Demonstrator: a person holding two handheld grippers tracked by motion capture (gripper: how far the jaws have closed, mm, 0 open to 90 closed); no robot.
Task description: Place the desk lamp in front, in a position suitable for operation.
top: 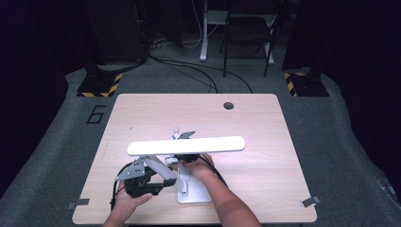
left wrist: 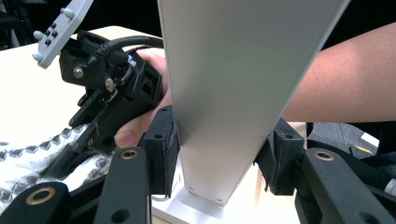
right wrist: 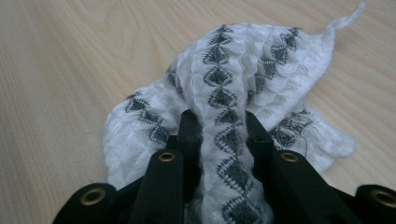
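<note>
Right gripper view has the right hand-held gripper (right wrist: 219, 126) pinching a fold of the white, grey-patterned cloth (right wrist: 252, 70), which spreads ahead of it on the tabletop (right wrist: 56, 70). Left hand-held gripper (left wrist: 219, 149) clamps the lamp's white arm (left wrist: 233, 84). Floor marking "6" (top: 96, 115) is readable.

In the high view, the long white lamp head (top: 186, 146) across the middle of the frame hid most of the white cloth with the grey diamond pattern (top: 176, 134) and part of the right gripper (top: 189, 157). In the left gripper view, the white flat lamp arm (left wrist: 233, 84) ran off the top edge. In the right gripper view, the cloth's near end was cut off at the bottom edge, between the jaws.
</note>
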